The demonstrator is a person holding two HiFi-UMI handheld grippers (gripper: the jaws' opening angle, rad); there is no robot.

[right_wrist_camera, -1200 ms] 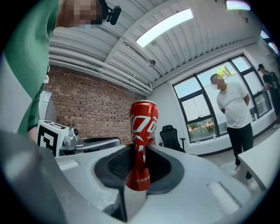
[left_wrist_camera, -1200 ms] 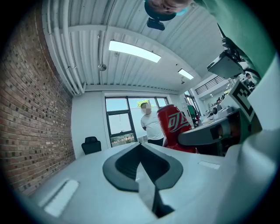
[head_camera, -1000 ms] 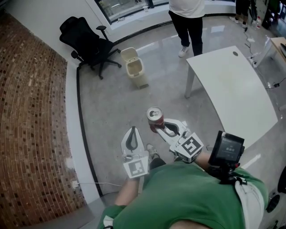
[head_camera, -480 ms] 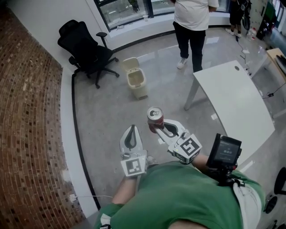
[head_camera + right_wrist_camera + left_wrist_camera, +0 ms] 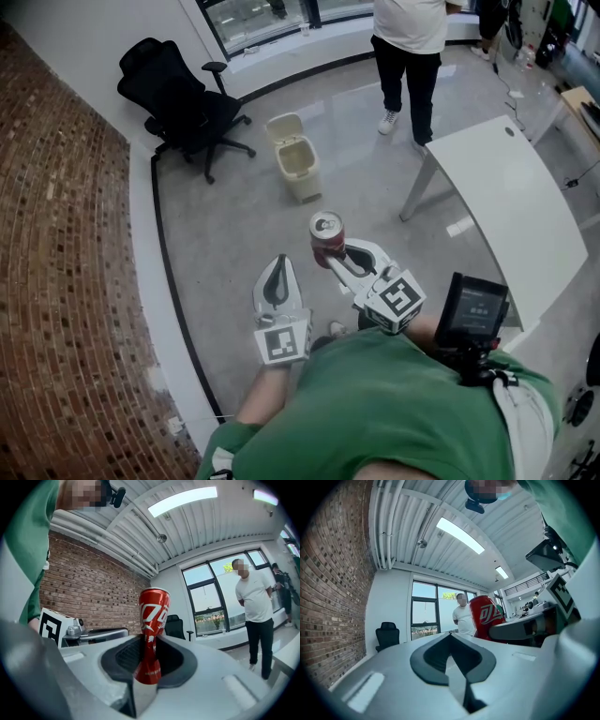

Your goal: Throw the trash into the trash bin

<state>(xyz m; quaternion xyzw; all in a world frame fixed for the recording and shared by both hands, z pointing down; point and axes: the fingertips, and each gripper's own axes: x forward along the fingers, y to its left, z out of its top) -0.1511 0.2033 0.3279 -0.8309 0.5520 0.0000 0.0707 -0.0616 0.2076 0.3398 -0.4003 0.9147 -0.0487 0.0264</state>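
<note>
A red soda can (image 5: 327, 238), squeezed in at its middle, stands upright between the jaws of my right gripper (image 5: 331, 256), which is shut on it. The right gripper view shows the pads pinching the can (image 5: 152, 630) at its dented waist. My left gripper (image 5: 277, 271) is beside it on the left, shut and holding nothing; in its own view the can (image 5: 486, 616) shows at the right. A beige trash bin (image 5: 300, 157) with its lid up stands on the grey floor ahead of both grippers.
A black office chair (image 5: 178, 98) stands left of the bin by the brick wall (image 5: 66, 281). A white table (image 5: 506, 206) is at the right. A person (image 5: 410, 47) stands beyond the bin near the windows.
Both grippers and the can have travelled forward over the floor. The table has slid to the right in view and the bin sits slightly closer.
</note>
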